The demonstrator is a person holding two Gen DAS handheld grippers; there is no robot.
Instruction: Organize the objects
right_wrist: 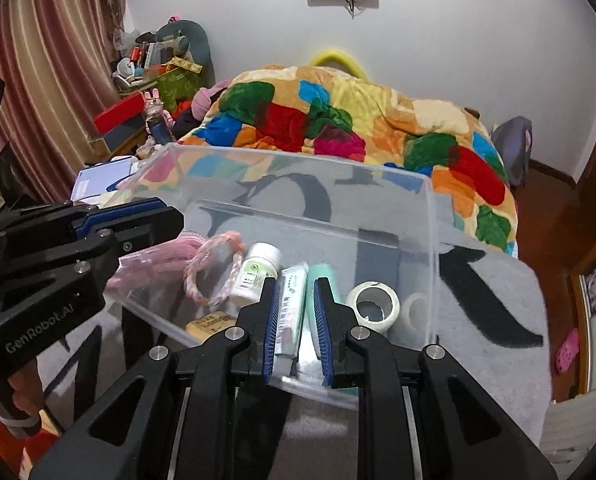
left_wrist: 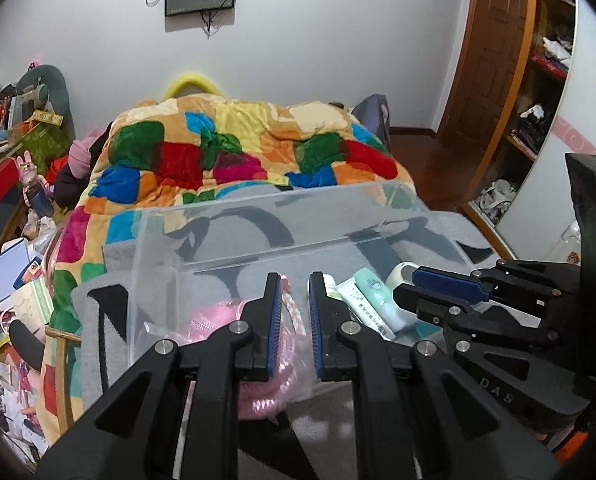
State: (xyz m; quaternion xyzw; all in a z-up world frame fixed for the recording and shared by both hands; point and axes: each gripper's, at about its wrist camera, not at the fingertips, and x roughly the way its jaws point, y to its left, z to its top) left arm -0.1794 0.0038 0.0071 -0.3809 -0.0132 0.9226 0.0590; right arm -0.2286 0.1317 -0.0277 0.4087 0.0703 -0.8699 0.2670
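Both grippers hover at the near rim of the clear bin [right_wrist: 432, 240] on the grey blanket [right_wrist: 498, 300]. Left gripper [left_wrist: 294, 320] narrow gap, empty; right gripper [right_wrist: 296, 320] likewise, nothing clamped. Bin holds a pink bag [left_wrist: 218, 320], braided bracelet [right_wrist: 202, 276], white bottle [right_wrist: 254, 272], two tubes [right_wrist: 294, 308], tape roll [right_wrist: 374, 306]. Right gripper's fingers hide the green tube's lower half; yellow packet [right_wrist: 210, 326] partly cut off. Patchwork quilt [left_wrist: 238, 148] behind.
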